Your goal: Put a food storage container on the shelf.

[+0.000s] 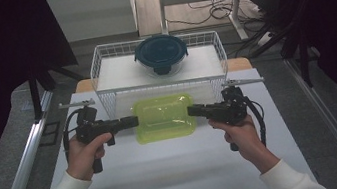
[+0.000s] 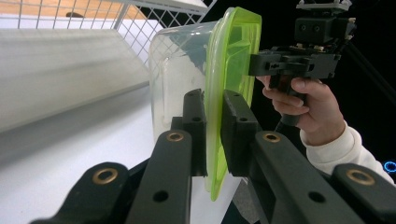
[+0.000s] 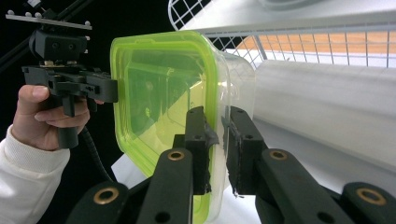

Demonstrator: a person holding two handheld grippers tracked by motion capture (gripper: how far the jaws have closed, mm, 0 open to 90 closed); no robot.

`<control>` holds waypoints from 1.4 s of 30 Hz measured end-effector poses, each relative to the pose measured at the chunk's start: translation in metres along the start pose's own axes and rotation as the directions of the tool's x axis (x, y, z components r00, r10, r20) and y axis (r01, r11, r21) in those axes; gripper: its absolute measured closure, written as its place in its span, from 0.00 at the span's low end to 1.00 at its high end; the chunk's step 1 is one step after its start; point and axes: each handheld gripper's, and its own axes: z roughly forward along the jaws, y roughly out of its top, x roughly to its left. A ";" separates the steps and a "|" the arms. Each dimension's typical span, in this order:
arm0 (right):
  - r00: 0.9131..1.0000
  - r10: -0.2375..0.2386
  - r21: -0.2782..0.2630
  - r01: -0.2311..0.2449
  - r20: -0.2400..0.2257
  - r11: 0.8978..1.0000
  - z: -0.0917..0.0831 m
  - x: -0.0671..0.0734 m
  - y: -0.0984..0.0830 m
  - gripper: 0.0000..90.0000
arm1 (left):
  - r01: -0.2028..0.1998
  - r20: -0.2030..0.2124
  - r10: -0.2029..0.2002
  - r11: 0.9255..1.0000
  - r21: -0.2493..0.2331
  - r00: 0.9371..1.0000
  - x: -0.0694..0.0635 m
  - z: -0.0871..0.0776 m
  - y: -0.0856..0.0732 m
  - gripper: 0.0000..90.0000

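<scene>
A clear rectangular container with a yellow-green lid (image 1: 164, 118) hangs level between my two grippers, over the white table (image 1: 168, 175) just in front of the wire basket. My left gripper (image 1: 134, 121) is shut on the lid's left rim. In the left gripper view the two black jaws (image 2: 214, 100) pinch the green rim (image 2: 233, 51), with the clear body (image 2: 177, 70) to their left. My right gripper (image 1: 190, 111) is shut on the opposite rim. In the right gripper view its jaws (image 3: 217, 116) clamp the lid's edge (image 3: 159, 88).
A white wire basket (image 1: 102, 69) stands right behind the held container, on the far half of the table. Inside it sits a round clear bowl with a dark blue lid (image 1: 161, 52). Metal rails run along both sides of the table, and cables lie on the floor beyond.
</scene>
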 end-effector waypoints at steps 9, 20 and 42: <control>1.000 -0.019 -0.005 0.019 0.007 1.000 0.000 0.001 0.012 0.88 | 0.004 0.004 -0.004 1.000 -0.003 1.000 0.001 -0.001 0.010 0.91; 1.000 -0.029 -0.015 0.029 0.008 0.999 0.000 0.004 0.025 0.88 | 0.001 0.006 -0.001 1.000 -0.015 1.000 0.000 -0.004 0.022 0.91; 0.999 -0.045 -0.040 0.046 0.018 0.998 -0.001 0.004 0.057 0.88 | -0.030 -0.005 0.030 0.999 -0.032 1.000 -0.004 -0.005 0.055 0.91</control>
